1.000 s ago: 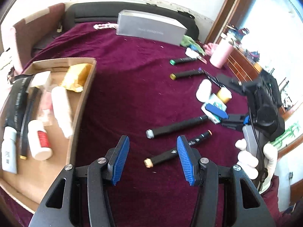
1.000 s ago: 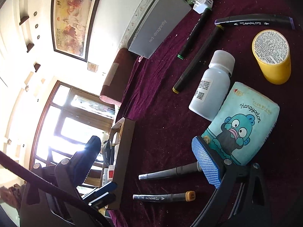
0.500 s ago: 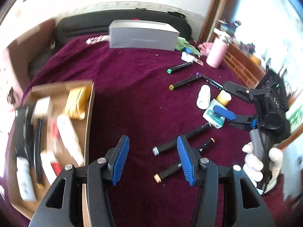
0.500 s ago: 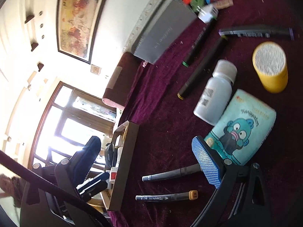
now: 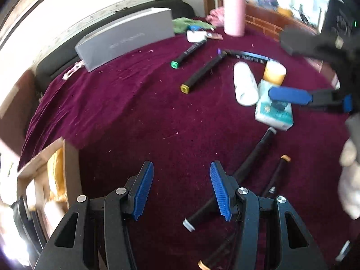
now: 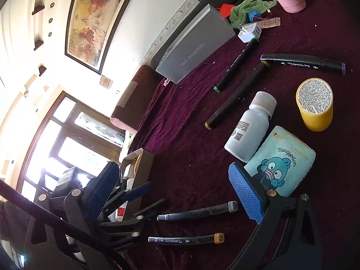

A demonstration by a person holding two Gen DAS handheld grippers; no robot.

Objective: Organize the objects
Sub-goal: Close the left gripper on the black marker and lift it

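**A:** So where do things stand with the left gripper (image 5: pixel 181 189)?

**B:** Its jaws are spread with nothing between them, only bare maroon cloth (image 5: pixel 126 112). The grey-capped marker (image 5: pixel 236 173) lies just right of its right finger, running diagonally through the lower right of the left wrist view, and the orange-capped marker (image 5: pixel 277 175) sits beside that, further right.

**A:** And the cardboard box (image 5: pixel 67 157)?

**B:** Lower left edge of the same view, already holding several items. I'd judge the markers belong there next.

**A:** The right gripper (image 6: pixel 177 191)?

**B:** Also gaping and empty. In the right wrist view its lower-right finger hangs over the corner of the Hangyodon tissue pack (image 6: pixel 285 164), with the white bottle (image 6: pixel 249 130) touching the pack and the yellow canister (image 6: pixel 315 105) near, at right.

**A:** What could go wrong?

**B:** The left jaws are offset from the grey-capped marker, so closing here would pinch cloth, or one finger could nudge the marker and roll it into its neighbour. The two markers lie close enough that a careless pinch might catch both. The view is also blurred, so alignment is hard to judge.
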